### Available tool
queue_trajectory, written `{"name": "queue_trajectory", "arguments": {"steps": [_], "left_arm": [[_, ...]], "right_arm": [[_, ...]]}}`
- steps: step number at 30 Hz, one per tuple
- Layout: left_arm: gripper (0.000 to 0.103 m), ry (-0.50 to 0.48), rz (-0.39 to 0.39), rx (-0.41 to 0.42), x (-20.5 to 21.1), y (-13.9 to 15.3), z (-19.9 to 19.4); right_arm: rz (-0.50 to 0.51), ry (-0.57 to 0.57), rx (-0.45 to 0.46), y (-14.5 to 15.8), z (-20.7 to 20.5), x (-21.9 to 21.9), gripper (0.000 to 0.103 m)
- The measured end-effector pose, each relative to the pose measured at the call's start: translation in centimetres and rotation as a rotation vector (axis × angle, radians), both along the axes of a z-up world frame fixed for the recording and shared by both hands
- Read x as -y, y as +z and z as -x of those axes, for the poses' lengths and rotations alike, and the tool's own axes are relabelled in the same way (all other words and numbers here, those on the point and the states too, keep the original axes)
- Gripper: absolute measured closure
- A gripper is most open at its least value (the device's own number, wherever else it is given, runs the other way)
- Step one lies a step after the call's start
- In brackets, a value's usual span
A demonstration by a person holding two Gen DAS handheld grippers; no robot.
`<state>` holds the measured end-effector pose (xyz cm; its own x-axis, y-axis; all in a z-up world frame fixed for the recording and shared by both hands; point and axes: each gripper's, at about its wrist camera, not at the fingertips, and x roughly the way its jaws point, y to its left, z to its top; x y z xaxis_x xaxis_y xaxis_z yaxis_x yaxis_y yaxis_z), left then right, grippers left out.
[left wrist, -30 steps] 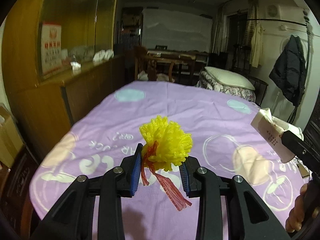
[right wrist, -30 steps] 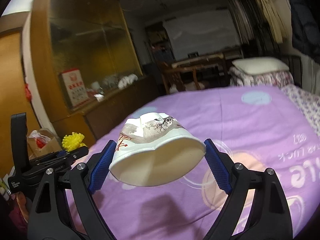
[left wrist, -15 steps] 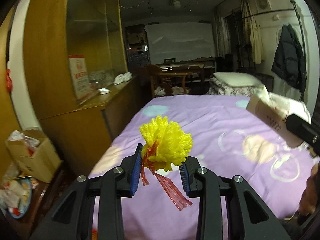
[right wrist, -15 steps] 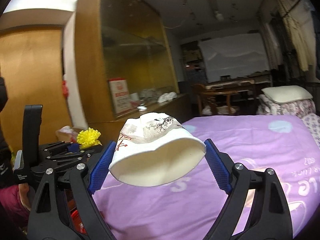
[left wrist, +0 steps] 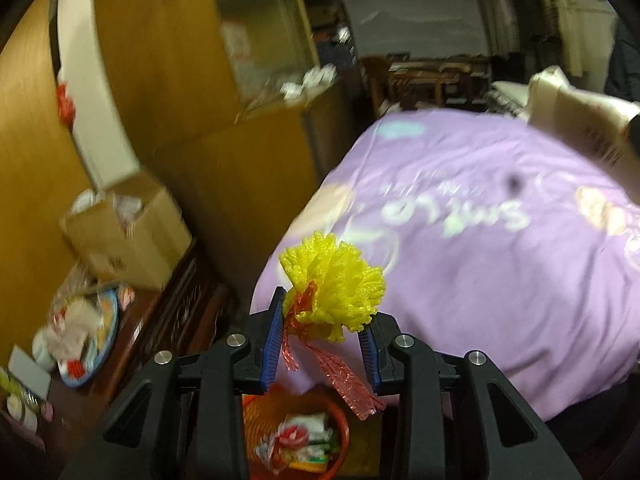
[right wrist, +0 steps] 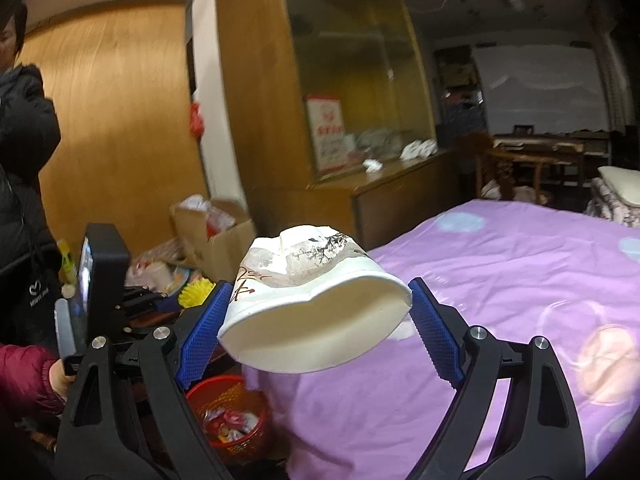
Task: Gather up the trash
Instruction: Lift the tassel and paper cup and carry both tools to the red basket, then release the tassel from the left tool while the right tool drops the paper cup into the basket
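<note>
My left gripper (left wrist: 322, 340) is shut on a yellow foam net (left wrist: 336, 284) with a red mesh strip hanging from it, held above the floor at the bed's corner. A red trash basket (left wrist: 296, 436) with wrappers sits just below it. My right gripper (right wrist: 316, 320) is shut on a crushed white paper cup (right wrist: 312, 312) with ink drawing, held over the bed's edge. The red basket (right wrist: 230, 416) lies lower left of the cup. The left gripper (right wrist: 120, 304) with the yellow net (right wrist: 196, 292) shows to the left. The cup also shows in the left wrist view (left wrist: 584, 128).
A purple bedspread (right wrist: 520, 280) covers the bed on the right. A cardboard box (left wrist: 124, 232) of rubbish and a plate with scraps (left wrist: 84, 332) lie on the left by a wooden cabinet (right wrist: 328, 120). A person in black (right wrist: 20, 160) stands at far left.
Both grippers have swung left and downward off the bed toward the floor. The red basket has come into view under them. Both keep their hold.
</note>
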<state>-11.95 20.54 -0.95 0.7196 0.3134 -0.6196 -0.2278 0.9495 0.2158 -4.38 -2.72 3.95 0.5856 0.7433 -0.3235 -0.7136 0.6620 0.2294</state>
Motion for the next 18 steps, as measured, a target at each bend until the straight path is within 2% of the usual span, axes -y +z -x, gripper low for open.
{"name": "queue_trajectory", "arguments": {"steps": [10, 14, 18], "left_arm": [[0.069, 0.16, 0.137, -0.154, -8.6, -9.0, 0.6], [0.069, 0.198, 0.161, -0.202, -10.5, -12.1, 1.1], [0.069, 0.217, 0.216, -0.244, -12.1, -14.8, 1.5]], "right_arm": [[0.119, 0.101, -0.099, -4.0, -0.9, -7.4, 0.018], [0.161, 0.133, -0.122, -5.4, -1.0, -9.9, 0.018], [0.196, 0.163, -0.138, -6.3, -0.7, -12.1, 0.018]]}}
